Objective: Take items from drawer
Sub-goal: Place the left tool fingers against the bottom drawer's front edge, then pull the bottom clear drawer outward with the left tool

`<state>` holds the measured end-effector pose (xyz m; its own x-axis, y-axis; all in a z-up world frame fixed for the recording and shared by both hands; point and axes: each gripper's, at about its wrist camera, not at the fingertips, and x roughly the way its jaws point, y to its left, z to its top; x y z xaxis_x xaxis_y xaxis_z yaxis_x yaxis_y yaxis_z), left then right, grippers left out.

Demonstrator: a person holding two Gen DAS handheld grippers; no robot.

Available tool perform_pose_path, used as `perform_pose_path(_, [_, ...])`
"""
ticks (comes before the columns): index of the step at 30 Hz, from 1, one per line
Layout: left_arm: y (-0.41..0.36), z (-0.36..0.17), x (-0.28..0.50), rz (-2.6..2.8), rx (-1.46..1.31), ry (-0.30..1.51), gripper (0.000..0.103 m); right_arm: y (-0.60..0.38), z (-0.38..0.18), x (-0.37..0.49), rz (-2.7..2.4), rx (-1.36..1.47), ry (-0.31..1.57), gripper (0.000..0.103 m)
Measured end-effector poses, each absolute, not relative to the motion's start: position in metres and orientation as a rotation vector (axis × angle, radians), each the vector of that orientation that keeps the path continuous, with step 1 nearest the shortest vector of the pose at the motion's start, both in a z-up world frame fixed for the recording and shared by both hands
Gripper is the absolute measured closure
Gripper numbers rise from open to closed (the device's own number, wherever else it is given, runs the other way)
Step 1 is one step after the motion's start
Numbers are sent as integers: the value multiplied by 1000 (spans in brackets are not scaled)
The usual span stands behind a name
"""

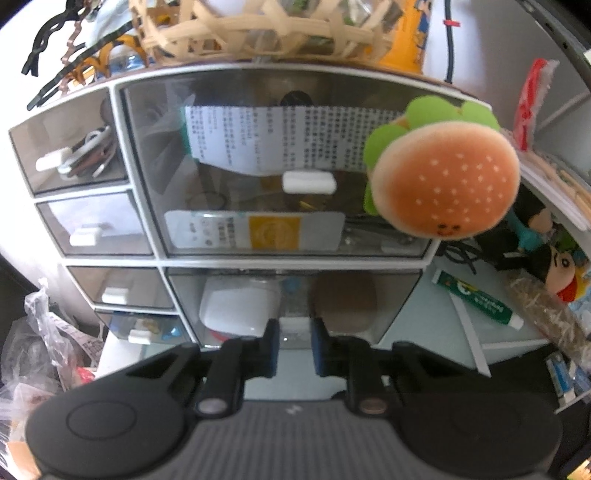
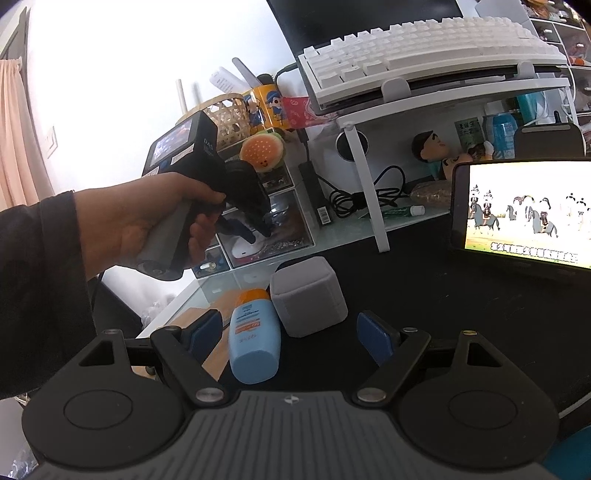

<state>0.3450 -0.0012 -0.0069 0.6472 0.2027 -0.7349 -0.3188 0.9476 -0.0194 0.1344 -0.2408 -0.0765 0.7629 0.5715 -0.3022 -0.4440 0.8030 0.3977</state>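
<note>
A clear-fronted drawer cabinet [image 1: 147, 177] with white handles fills the left wrist view. My left gripper [image 1: 294, 345] sits at the bottom large drawer [image 1: 295, 295], its narrow-set fingers on either side of that drawer's handle [image 1: 294, 330]; whether they grip it I cannot tell. A white item [image 1: 236, 306] and a brown item [image 1: 343, 302] lie inside. In the right wrist view my right gripper [image 2: 290, 334] is open and empty, low over the desk, with a blue sunscreen bottle [image 2: 253, 336] and a grey box [image 2: 306, 295] between and beyond its fingers. The left gripper [image 2: 255, 229] shows there at the cabinet.
A burger plush [image 1: 441, 184] hangs at the cabinet's right. A woven basket [image 1: 258, 29] sits on top. Toothpaste [image 1: 480, 299] lies under a white shelf riser [image 2: 365, 177] holding a keyboard [image 2: 424, 48]. A phone [image 2: 524, 210] plays video at right. Plastic bags [image 1: 37, 350] lie at left.
</note>
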Motion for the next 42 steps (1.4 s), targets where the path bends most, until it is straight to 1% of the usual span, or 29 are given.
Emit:
perform_pose_path(15, [-4,-8,319,291,-136,819,84,-245,-77,138,556,321,436,19])
perform_pose_path(25, [-7,5,310,280,-148,827,84,-247,-76,137,544,316,433,19])
perform_pose_path(30, [-4,-3,295,273,-147,828,84,-249,-75,135,537,315,432,19])
perform_pose_path(35, [-9,-13,297,268,-150,830,84,-249,-76,134,539,312,434,19])
perform_pose_path(42, [-12,-15,292,262,-143,831,84,-246,-76,134,547,307,435,19])
